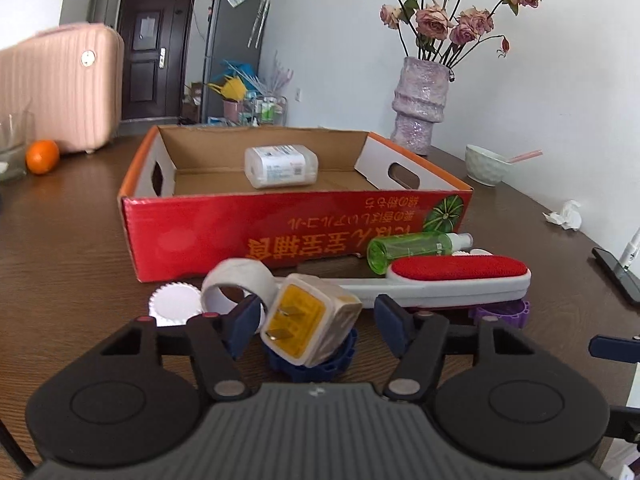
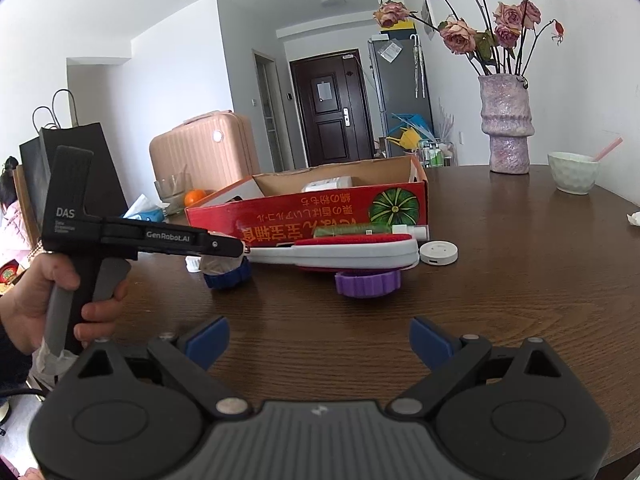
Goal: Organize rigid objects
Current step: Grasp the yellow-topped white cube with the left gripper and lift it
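Observation:
A red cardboard box (image 1: 240, 236) stands open on the brown table with a white packet (image 1: 281, 166) inside. In front of it lie a white plug adapter with a yellow face (image 1: 310, 322) resting on a blue lid (image 1: 316, 362), a white tape roll (image 1: 238, 284), a white ribbed lid (image 1: 174, 304), a red-and-white lint brush (image 1: 440, 278), a green spray bottle (image 1: 412, 250) and a purple lid (image 1: 502, 314). My left gripper (image 1: 316, 320) is open with its jaws either side of the adapter. My right gripper (image 2: 320, 340) is open and empty over bare table, short of the brush (image 2: 340, 252).
A purple vase of dried roses (image 1: 418, 106) and a white bowl (image 1: 486, 164) stand at the back right. An orange (image 1: 42, 156), a glass and a pink suitcase (image 1: 60, 88) are at the left. A phone (image 1: 618, 274) and crumpled tissue (image 1: 566, 216) lie right. A white round puck (image 2: 438, 252) lies beside the brush.

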The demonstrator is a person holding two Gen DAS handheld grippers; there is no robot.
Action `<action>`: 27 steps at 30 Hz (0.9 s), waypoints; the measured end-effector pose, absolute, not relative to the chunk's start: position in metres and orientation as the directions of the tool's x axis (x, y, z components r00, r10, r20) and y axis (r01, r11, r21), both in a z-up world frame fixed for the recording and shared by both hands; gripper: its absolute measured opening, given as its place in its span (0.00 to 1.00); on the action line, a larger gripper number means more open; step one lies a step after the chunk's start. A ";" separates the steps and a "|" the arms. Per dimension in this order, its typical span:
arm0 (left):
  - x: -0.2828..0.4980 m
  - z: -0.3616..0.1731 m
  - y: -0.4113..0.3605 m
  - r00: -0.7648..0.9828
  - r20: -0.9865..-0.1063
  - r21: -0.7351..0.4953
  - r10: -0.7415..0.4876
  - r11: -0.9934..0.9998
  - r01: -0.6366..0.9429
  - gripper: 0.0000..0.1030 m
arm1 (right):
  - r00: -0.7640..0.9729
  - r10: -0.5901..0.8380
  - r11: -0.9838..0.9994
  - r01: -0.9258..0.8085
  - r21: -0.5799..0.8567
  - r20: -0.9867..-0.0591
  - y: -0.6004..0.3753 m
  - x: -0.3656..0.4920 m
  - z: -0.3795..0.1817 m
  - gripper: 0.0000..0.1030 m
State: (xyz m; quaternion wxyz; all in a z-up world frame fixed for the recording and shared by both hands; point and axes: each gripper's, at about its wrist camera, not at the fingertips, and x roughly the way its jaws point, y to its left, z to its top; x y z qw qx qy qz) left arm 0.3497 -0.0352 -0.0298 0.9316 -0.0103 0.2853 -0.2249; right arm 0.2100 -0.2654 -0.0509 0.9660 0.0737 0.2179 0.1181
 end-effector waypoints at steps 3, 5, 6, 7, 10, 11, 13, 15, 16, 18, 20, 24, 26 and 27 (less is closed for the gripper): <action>0.351 -0.032 -0.036 0.741 -0.520 -0.156 -0.426 0.900 0.408 0.55 | 0.876 0.261 0.960 -0.192 0.202 -0.407 -0.265 0.214 -0.051 0.93; 0.349 -0.031 -0.033 0.736 -0.515 -0.186 -0.440 0.895 0.405 0.55 | 0.875 0.264 0.960 -0.195 0.203 -0.407 -0.265 0.216 -0.050 0.93; 0.346 -0.030 -0.031 0.735 -0.503 -0.198 -0.455 0.888 0.415 0.55 | 0.874 0.266 0.959 -0.198 0.201 -0.407 -0.263 0.216 -0.049 0.93; 0.342 -0.028 -0.030 0.738 -0.492 -0.206 -0.462 0.885 0.417 0.55 | 0.873 0.268 0.959 -0.203 0.196 -0.406 -0.262 0.215 -0.049 0.93; 0.335 -0.025 -0.029 0.743 -0.493 -0.214 -0.453 0.891 0.402 0.55 | 0.872 0.272 0.959 -0.209 0.192 -0.407 -0.259 0.213 -0.049 0.93; 0.331 -0.024 -0.027 0.745 -0.488 -0.220 -0.456 0.890 0.400 0.55 | 0.871 0.274 0.958 -0.210 0.195 -0.408 -0.258 0.213 -0.049 0.93; 0.323 -0.019 -0.021 0.752 -0.463 -0.244 -0.470 0.882 0.402 0.55 | 0.871 0.279 0.957 -0.215 0.198 -0.405 -0.256 0.210 -0.048 0.93; 0.315 -0.012 -0.013 0.762 -0.438 -0.268 -0.477 0.879 0.396 0.55 | 0.871 0.284 0.956 -0.223 0.191 -0.401 -0.254 0.207 -0.047 0.93; 0.310 -0.006 -0.009 0.772 -0.426 -0.274 -0.471 0.881 0.386 0.55 | 0.871 0.285 0.956 -0.226 0.187 -0.400 -0.252 0.206 -0.047 0.94; 0.302 0.003 0.001 0.794 -0.406 -0.290 -0.453 0.887 0.359 0.55 | 0.868 0.293 0.954 -0.236 0.186 -0.400 -0.248 0.205 -0.046 0.93; 0.296 0.012 0.015 0.801 -0.385 -0.326 -0.459 0.879 0.347 0.55 | 0.865 0.304 0.950 -0.248 0.188 -0.400 -0.243 0.206 -0.045 0.94; 0.282 0.017 0.036 0.825 -0.400 -0.314 -0.400 0.905 0.287 0.55 | 0.845 0.326 0.945 -0.284 0.159 -0.423 -0.223 0.214 -0.044 0.93; 0.274 0.013 0.043 0.837 -0.423 -0.277 -0.347 0.929 0.245 0.55 | 0.835 0.328 0.945 -0.299 0.135 -0.442 -0.210 0.222 -0.041 0.93; 0.272 0.010 0.047 0.837 -0.436 -0.268 -0.329 0.936 0.228 0.55 | 0.828 0.333 0.942 -0.312 0.123 -0.451 -0.204 0.228 -0.039 0.93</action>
